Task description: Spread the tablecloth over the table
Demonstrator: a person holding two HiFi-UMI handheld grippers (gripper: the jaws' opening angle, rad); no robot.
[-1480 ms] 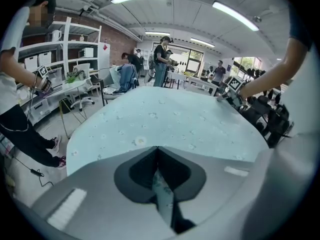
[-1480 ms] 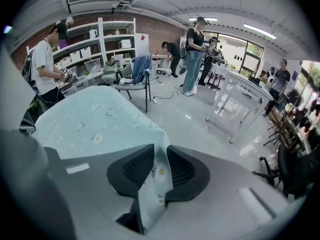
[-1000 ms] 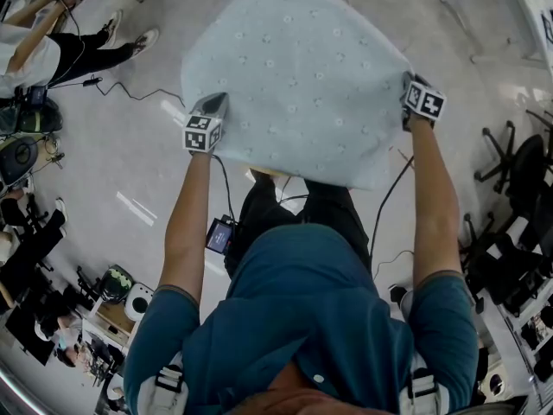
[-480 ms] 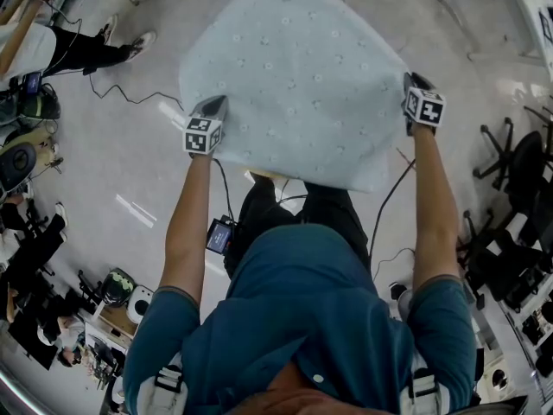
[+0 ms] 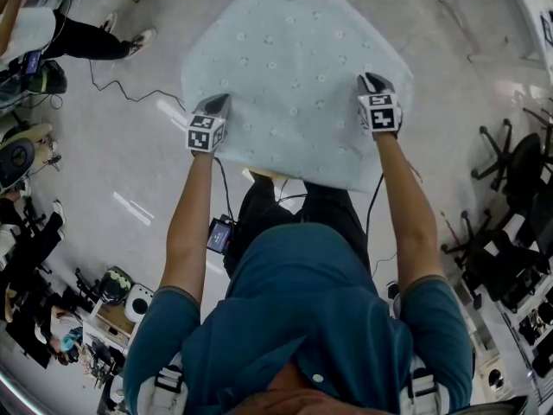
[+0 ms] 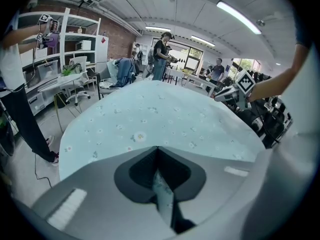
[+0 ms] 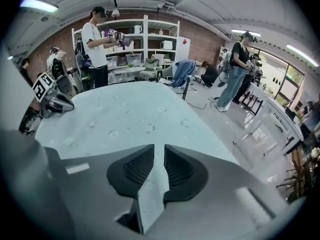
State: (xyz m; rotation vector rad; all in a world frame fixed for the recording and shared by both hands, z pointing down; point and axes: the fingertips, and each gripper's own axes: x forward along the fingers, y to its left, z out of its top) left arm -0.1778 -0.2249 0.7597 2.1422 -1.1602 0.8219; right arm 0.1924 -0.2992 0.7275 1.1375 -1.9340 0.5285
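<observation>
My left gripper (image 6: 157, 151) is clamped tight on the near edge of the tablecloth (image 5: 294, 59). My right gripper (image 7: 159, 149) has its jaws slightly parted, with cloth running between them. The tablecloth lies spread flat ahead of me, its near edge hanging above my legs (image 5: 294, 210).

The tablecloth (image 5: 294, 67) is looking like thin matt cloth, lying smooth. The left gripper (image 6: 159, 156) and right gripper (image 7: 154, 156) are showing matt grey plastic shells, with dark pads on the jaws, ribbed on the right. The floor (image 5: 130, 154) is gleaming, glossy.
</observation>
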